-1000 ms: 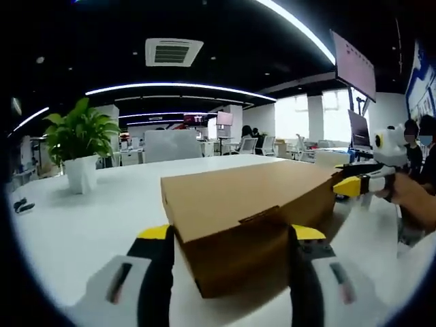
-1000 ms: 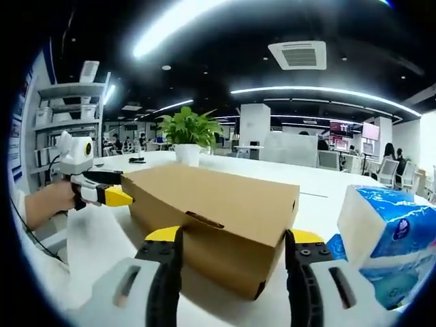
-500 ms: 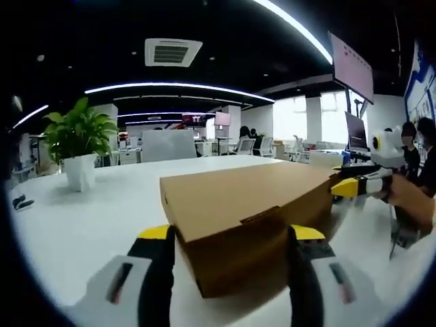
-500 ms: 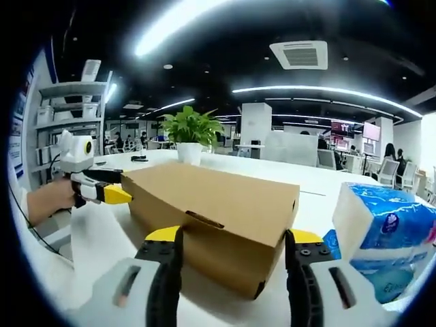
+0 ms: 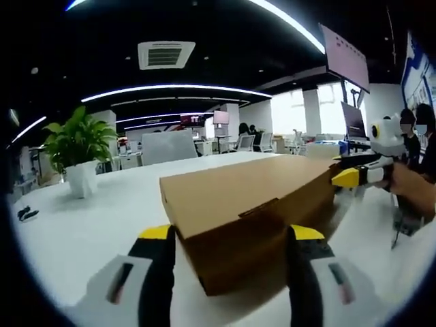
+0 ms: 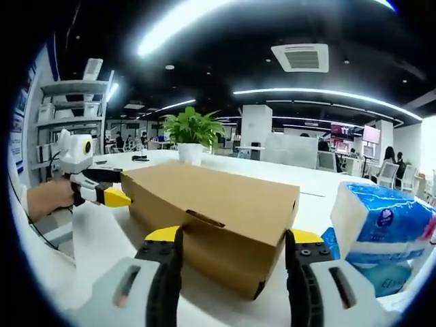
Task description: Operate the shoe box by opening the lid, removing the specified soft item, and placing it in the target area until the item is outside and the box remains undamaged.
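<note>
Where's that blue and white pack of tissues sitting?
In the right gripper view, the tissue pack sits on the white table, right of the closed cardboard box.

White table [image 5: 82, 225] carries a closed brown cardboard shoe box [image 5: 238, 204] — lid down. Potted plant [image 5: 78, 153] stands well behind it; small dark object [image 5: 27, 214] lies near the edge. Blue-and-white tissue pack [image 6: 378, 228] sits just beside the box.
</note>
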Action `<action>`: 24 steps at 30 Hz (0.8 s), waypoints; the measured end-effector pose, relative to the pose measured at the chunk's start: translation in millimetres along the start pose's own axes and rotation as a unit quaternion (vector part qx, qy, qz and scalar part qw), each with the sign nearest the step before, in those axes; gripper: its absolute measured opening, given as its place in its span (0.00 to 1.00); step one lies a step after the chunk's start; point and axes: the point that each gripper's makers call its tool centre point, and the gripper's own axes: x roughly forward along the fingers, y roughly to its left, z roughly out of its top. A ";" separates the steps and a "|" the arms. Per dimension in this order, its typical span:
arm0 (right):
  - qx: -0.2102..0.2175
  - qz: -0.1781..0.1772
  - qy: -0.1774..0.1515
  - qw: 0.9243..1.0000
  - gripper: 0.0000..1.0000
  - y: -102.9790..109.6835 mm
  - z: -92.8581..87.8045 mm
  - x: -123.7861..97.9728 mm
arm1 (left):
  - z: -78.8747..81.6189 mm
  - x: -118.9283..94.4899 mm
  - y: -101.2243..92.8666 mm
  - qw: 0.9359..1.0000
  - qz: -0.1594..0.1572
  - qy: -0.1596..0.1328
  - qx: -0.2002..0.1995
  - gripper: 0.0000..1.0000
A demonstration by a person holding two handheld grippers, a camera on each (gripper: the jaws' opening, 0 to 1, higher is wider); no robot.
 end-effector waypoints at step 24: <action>-0.009 -0.008 0.002 1.000 0.62 0.1 -3.8 -15.2 | -1.6 -7.0 -13.0 1.000 -0.003 0.014 0.017 0.67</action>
